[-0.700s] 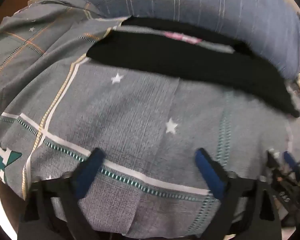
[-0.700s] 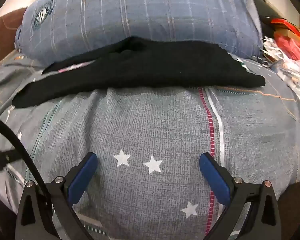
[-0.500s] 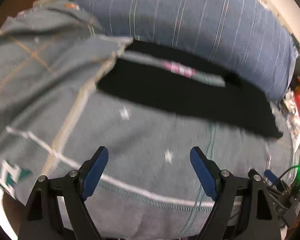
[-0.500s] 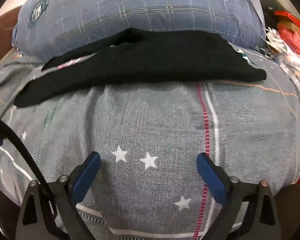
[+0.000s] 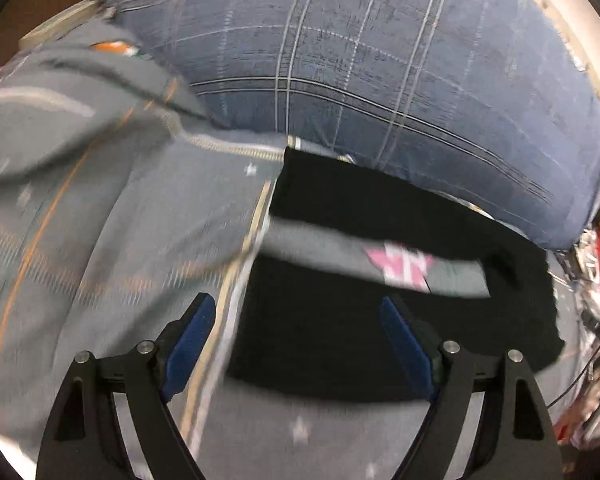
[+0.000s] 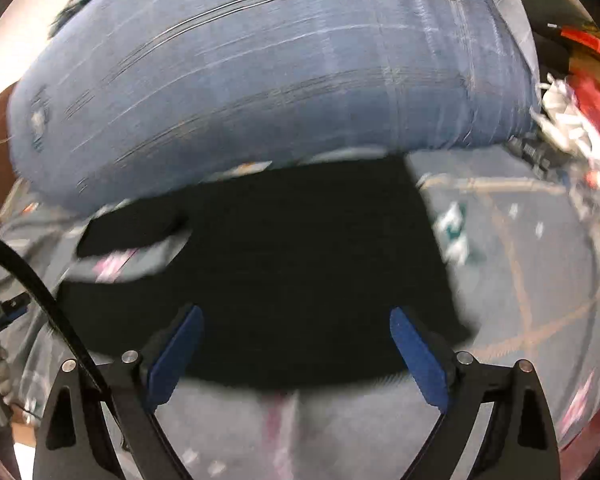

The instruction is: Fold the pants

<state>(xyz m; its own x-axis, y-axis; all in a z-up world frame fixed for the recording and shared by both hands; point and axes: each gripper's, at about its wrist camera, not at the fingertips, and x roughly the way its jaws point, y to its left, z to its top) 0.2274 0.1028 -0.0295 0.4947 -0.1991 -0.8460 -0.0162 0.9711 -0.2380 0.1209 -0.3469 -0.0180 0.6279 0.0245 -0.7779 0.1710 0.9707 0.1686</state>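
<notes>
Black pants (image 5: 340,332) lie flat on a grey patterned bedsheet (image 5: 100,220), two legs apart with a strip of sheet between them. My left gripper (image 5: 296,320) is open and empty, hovering over the near leg's left end. In the right wrist view the pants (image 6: 300,264) fill the middle. My right gripper (image 6: 296,328) is open and empty above their near edge.
A large blue plaid pillow (image 5: 380,68) lies just behind the pants; it also shows in the right wrist view (image 6: 260,80). Red and white clutter (image 6: 580,100) sits at the right. A black cable (image 6: 40,292) crosses the left side.
Both grippers have moved forward across the sheet toward the pants, which now lie between the fingers. Both stayed open. The views are motion-blurred.
</notes>
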